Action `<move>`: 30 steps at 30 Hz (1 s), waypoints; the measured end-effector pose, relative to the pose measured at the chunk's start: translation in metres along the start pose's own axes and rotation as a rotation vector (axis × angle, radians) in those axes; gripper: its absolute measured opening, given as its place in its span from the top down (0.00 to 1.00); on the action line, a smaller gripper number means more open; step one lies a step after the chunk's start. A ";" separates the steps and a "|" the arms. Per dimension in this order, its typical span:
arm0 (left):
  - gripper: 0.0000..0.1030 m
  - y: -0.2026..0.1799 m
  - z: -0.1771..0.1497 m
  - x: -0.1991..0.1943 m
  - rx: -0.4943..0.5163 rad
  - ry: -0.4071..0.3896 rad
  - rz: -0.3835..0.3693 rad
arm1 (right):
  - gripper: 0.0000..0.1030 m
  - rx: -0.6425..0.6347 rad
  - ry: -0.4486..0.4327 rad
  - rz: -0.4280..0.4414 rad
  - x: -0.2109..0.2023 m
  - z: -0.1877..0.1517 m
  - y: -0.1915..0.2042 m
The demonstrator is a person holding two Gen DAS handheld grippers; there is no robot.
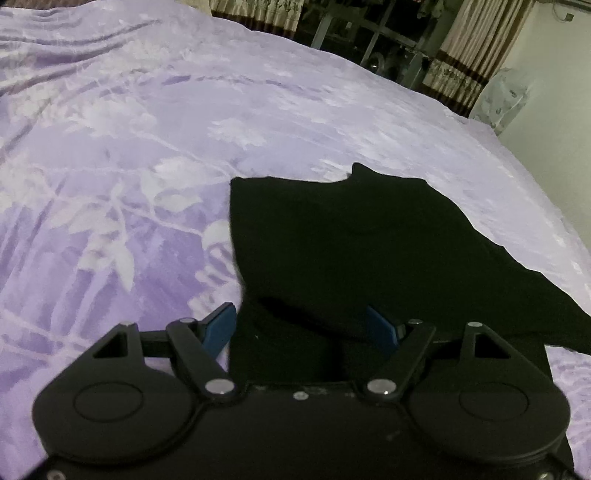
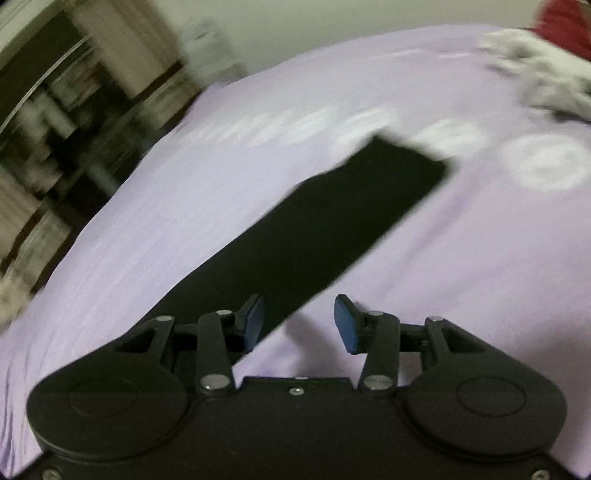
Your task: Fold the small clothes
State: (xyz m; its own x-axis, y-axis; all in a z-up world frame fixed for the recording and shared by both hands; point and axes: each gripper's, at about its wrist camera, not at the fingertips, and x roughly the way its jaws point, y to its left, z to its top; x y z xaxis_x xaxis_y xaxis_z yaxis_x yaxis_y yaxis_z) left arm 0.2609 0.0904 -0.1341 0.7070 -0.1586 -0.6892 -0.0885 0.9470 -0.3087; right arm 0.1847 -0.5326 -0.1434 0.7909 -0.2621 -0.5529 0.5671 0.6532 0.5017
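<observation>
A small black garment (image 1: 354,251) lies partly folded on a lilac floral bedspread (image 1: 129,166). My left gripper (image 1: 301,326) hovers over its near edge with blue pads wide apart; the cloth lies under and between them, not pinched. In the blurred right wrist view the same black garment (image 2: 332,221) shows as a long dark strip running up and to the right. My right gripper (image 2: 299,323) stands partly open above the garment's near edge and the bedspread (image 2: 461,258), with nothing between its blue pads.
Curtains and a dark window (image 1: 369,33) stand beyond the bed's far edge, with a pale wall (image 1: 554,110) at the right. A grey fluffy item (image 2: 546,74) and something red (image 2: 565,26) lie at the bed's far right corner. Bare bedspread spreads left of the garment.
</observation>
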 end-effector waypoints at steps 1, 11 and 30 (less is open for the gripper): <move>0.24 -0.001 0.000 0.001 -0.001 0.001 0.004 | 0.66 0.043 -0.008 -0.013 0.001 0.006 -0.013; 0.24 -0.020 -0.007 0.000 0.036 0.031 0.050 | 0.73 0.314 -0.085 0.012 0.031 0.025 -0.063; 0.24 -0.006 -0.008 -0.001 0.018 0.047 0.052 | 1.00 0.121 -0.143 0.221 0.001 0.027 0.034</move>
State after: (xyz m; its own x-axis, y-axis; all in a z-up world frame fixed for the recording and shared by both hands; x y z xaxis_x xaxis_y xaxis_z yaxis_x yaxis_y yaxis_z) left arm 0.2547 0.0825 -0.1367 0.6678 -0.1215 -0.7344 -0.1111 0.9593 -0.2597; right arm 0.2108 -0.5294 -0.1086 0.9178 -0.2261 -0.3262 0.3940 0.6186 0.6797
